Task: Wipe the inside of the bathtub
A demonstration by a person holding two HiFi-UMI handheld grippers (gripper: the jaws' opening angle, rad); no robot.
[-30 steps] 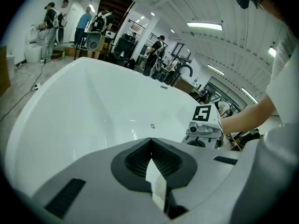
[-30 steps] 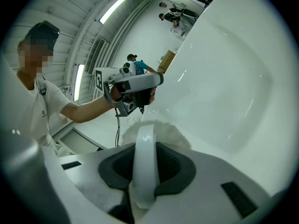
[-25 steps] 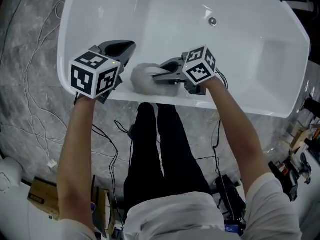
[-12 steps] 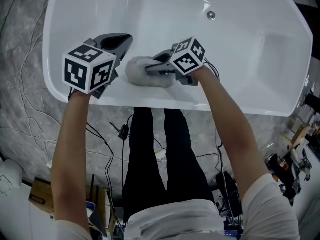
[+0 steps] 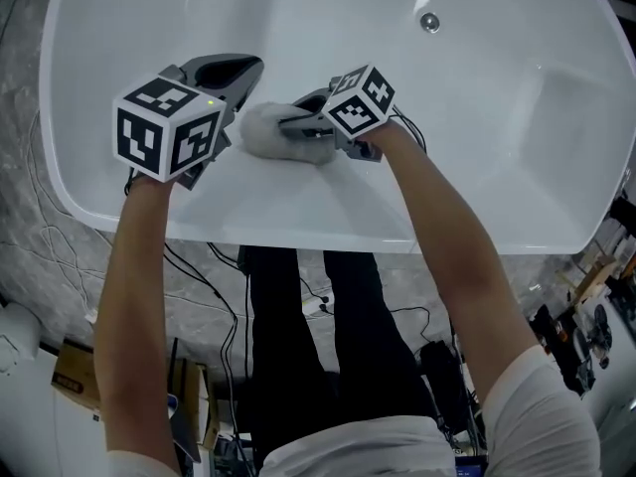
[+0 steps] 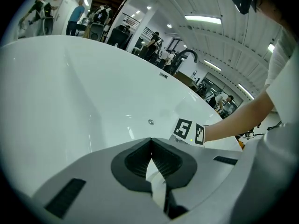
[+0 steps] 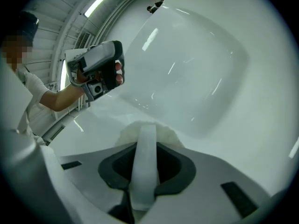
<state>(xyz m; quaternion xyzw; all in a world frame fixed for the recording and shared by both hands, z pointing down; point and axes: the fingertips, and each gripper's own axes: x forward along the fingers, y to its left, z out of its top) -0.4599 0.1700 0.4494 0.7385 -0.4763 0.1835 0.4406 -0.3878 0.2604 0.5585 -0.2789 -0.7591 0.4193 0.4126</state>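
**Step in hand:** wiping the near inner wall of the bathtub [image 5: 298,217].

**Right hand-held gripper** [image 5: 293,125]: the jaws are clamped on a white band that belongs to the white fluffy wiping pad [image 5: 263,130]. The pad projects just beyond the jaw tips and appears to lie against the tub's near inner slope.

**Left hand-held gripper** [image 5: 238,71]: the jaws are closed together with nothing between them. It is held just beside the pad, on the pad's left, and does no work.

**Recommendation:**
- Keep the pad flat to the enamel, so that the fluffy face and not the jaw tips bears on the tub.
- Work in overlapping strokes along the wall, away from the right hand-held gripper and down toward the basin floor.
- The grip is on the band only, so in my judgement the pad could twist under heavy pressure.
- The idle left hand-held gripper should stay out of the stroke path.

**Count:**
- Bathtub: one.
- Wiping pad: one.
- Hand-held grippers: two.
- Round metal fitting [image 5: 429,21]: one, well apart beyond the right hand-held gripper.
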